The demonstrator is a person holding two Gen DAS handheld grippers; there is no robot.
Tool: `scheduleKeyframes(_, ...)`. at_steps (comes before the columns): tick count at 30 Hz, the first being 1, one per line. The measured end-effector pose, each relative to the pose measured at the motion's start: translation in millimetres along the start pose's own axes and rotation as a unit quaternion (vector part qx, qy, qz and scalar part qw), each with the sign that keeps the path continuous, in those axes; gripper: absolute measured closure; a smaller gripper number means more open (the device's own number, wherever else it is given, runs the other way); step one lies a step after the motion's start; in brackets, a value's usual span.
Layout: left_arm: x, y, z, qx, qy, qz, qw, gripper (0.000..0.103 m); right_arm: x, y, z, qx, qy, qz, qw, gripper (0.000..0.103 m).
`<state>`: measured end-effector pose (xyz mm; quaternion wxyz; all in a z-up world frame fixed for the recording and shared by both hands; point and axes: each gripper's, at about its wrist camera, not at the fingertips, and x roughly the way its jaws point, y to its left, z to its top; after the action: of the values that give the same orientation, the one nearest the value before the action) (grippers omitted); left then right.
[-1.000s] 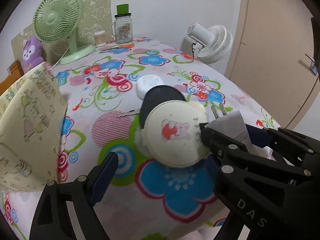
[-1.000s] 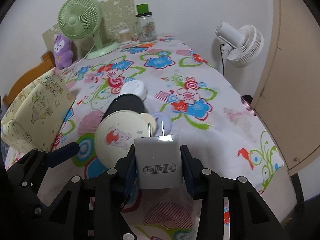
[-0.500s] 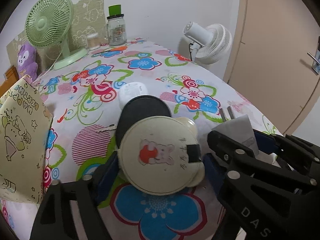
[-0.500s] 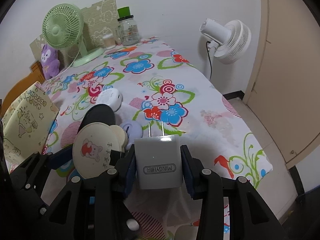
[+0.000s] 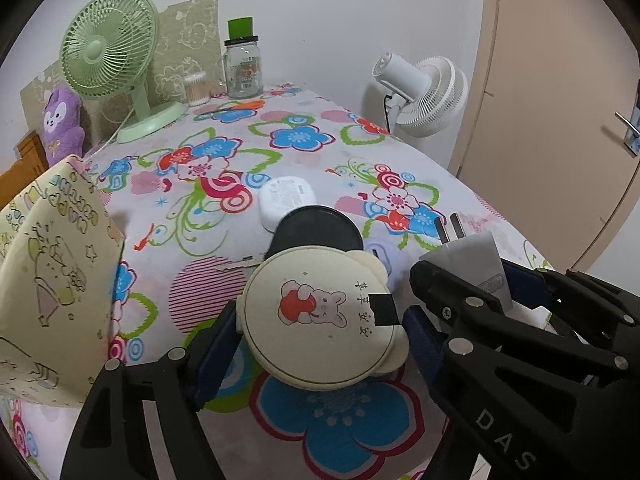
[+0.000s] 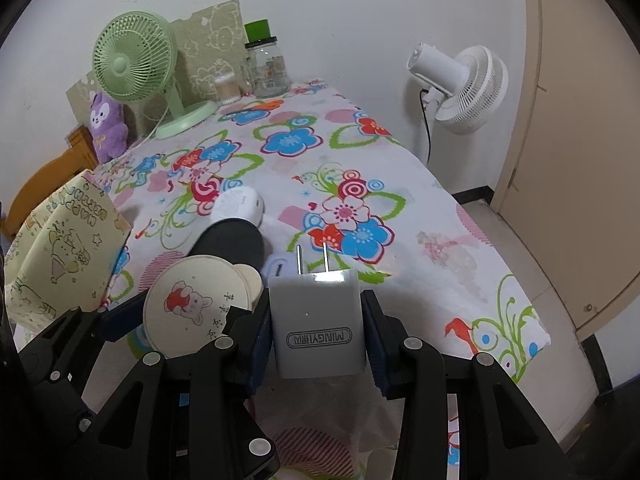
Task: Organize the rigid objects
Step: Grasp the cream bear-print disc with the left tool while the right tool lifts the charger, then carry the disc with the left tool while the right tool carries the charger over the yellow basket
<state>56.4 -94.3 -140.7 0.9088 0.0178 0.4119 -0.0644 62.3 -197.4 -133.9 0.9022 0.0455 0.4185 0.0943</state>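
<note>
My left gripper (image 5: 320,332) is shut on a round cream compact with a bear print (image 5: 320,320) and holds it above the flowered tablecloth (image 5: 280,140). It also shows in the right wrist view (image 6: 192,308). My right gripper (image 6: 318,328) is shut on a grey plug charger (image 6: 318,324), prongs pointing forward; the charger also shows in the left wrist view (image 5: 472,256). A black round disc (image 5: 316,228), a white rounded case (image 5: 284,196) and a small pale lilac item (image 5: 376,250) lie on the cloth just beyond the compact.
A yellow printed paper bag (image 5: 52,276) stands at the left. A green desk fan (image 5: 108,52), a glass jar with a green lid (image 5: 242,64), a cotton-swab tub (image 5: 196,88) and a purple plush (image 5: 62,120) stand at the back. A white floor fan (image 5: 424,92) and a door (image 5: 560,120) are to the right.
My left gripper has closed on the bear-print compact and lifted it off the cloth. Both grippers have drawn back and up; the charger stays held in the right one.
</note>
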Motion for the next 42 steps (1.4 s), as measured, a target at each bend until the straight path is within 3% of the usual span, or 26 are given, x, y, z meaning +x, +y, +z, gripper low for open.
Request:
scheduleKeyframes(9,-11,11,3,-0.008,-0.015,0.003,0.9999,0.022,-9,17,6,-0.013,-0.014,0.005,1.000,0.058)
scheduleKeyframes(21,12,16,-7,-0.013,0.022,0.001,0.9997,0.022,15,17,-2,-0.010,0.024,0.004,1.000,0.058)
scheduleKeyframes(31,21,11,-2,-0.005,0.024,0.008,0.9997,0.018,22,8,2,0.001,0.030,-0.001,1.000,0.058)
scheduleKeyframes(42,21,11,4,-0.006,0.031,-0.004,0.9995,0.024,23,7,7,0.001,0.033,0.003,0.999,0.058)
